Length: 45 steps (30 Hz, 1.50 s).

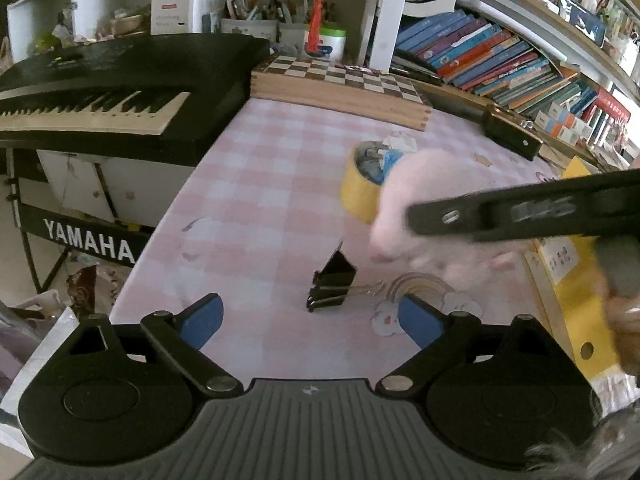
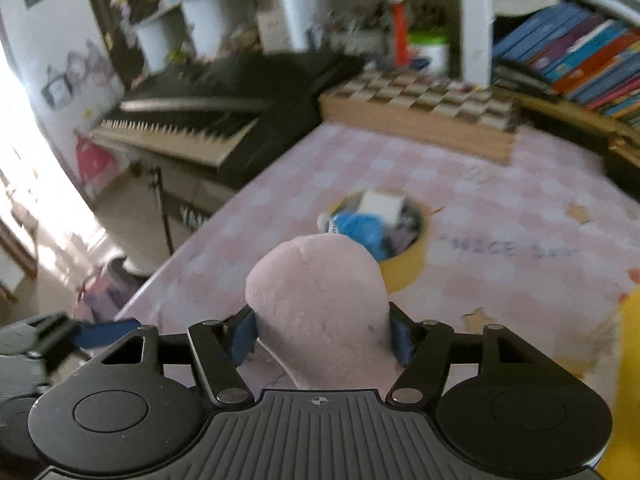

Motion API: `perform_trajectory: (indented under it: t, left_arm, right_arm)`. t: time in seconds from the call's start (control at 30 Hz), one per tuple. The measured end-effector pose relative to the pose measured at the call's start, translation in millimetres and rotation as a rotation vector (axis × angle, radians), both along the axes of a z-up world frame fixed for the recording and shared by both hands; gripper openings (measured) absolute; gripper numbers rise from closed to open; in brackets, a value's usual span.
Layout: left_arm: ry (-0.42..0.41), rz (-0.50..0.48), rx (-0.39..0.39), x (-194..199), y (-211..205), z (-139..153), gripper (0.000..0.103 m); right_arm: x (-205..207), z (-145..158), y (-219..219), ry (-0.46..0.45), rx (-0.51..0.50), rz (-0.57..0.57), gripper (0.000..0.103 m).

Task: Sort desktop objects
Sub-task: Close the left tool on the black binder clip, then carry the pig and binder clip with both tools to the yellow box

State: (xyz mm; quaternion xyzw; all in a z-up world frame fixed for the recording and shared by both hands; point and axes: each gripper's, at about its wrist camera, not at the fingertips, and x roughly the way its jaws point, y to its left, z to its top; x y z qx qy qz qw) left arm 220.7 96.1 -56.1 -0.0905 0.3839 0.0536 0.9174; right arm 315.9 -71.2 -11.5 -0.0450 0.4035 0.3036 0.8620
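Beside tape roll [image 1: 360, 192] | right tool [image 2: 322, 334] pinching plush toy [image 2: 320, 312] | left tool [image 1: 310, 320] spread

I read white "YAMAHA" on the keyboard stand panel [image 1: 89, 237], tablecloth lettering too blurred, book spines too small

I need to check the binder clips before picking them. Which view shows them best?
The left wrist view: the black binder clips lie sharp and unobstructed on the checked tablecloth, ahead of the open left gripper. The right wrist view shows none of them.
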Motion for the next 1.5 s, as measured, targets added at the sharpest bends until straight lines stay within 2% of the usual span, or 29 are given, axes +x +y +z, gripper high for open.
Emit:
perform_trajectory:
  t: [0.1,0.17,0.33,0.57,0.77,1.03,1.5]
  left_arm:
    - [0.004,0.01,-0.012,11,-2,-2,0.081]
    - [0.013,0.016,-0.017,18,-4,-3,0.064]
    - [0.032,0.035,-0.047,32,-6,-8,0.053]
    - [0.032,0.057,-0.085,39,-5,-13,0.031]
    - [0.022,0.053,-0.093,37,-3,-12,0.03]
    - [-0.076,0.002,-0.068,21,-7,12,0.03]
    - [-0.131,0.052,-0.109,-33,15,36,0.03]
  right_arm:
    - [-2,9,-13,-0.029,0.008,-0.057,0.067]
    - [-2,11,-19,-0.04,0.006,-0.089,0.067]
    - [-3,6,-24,-0.031,-0.006,-0.114,0.067]
    - [-14,-6,-19,0.002,-0.028,-0.084,0.067]
    - [-25,-13,-15,0.024,-0.041,-0.066,0.067]
    - [-33,-12,-16,0.027,-0.042,-0.084,0.067]
    - [-65,2,-14,-0.027,-0.033,-0.111,0.067]
